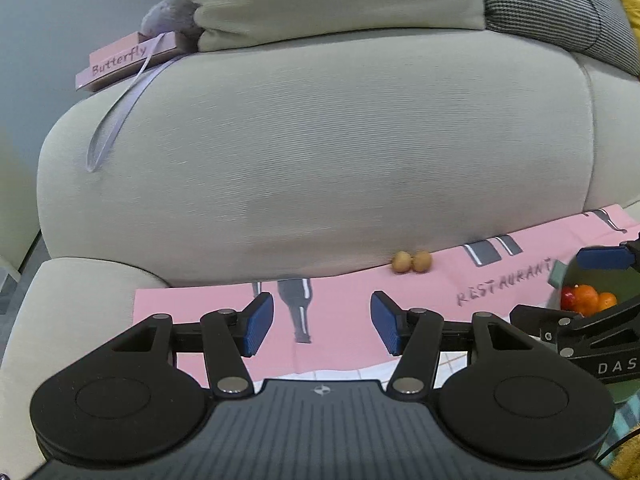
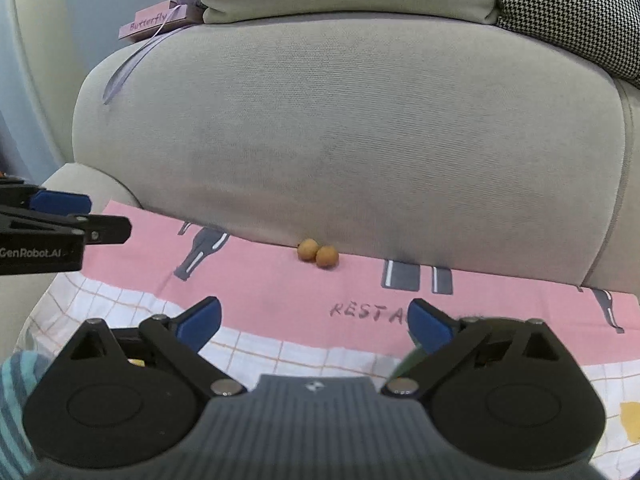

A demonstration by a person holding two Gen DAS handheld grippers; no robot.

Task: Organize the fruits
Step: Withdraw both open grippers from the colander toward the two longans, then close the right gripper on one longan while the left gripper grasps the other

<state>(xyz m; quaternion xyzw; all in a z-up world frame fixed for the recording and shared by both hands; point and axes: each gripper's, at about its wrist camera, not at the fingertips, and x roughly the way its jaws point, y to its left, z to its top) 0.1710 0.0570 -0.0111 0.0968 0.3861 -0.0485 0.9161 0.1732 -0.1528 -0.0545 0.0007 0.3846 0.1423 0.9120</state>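
Two small round tan fruits [image 1: 412,262] lie side by side on a pink cloth [image 1: 344,304], against the base of the sofa cushion; they also show in the right wrist view [image 2: 319,254]. My left gripper [image 1: 322,326] is open and empty, above the cloth, short of the fruits. My right gripper [image 2: 314,324] is open and empty, also short of them. In the left wrist view a green bowl [image 1: 560,276] at the right holds orange and red fruits [image 1: 586,298], with my right gripper's fingers [image 1: 604,258] over it.
A large grey-green sofa cushion [image 1: 320,140] rises behind the cloth. A pink "Butterfly" box [image 1: 124,62] with a lilac ribbon lies on its top left. A houndstooth pillow [image 2: 572,12] sits at the top right. A white checked cloth [image 2: 280,352] lies under the pink one.
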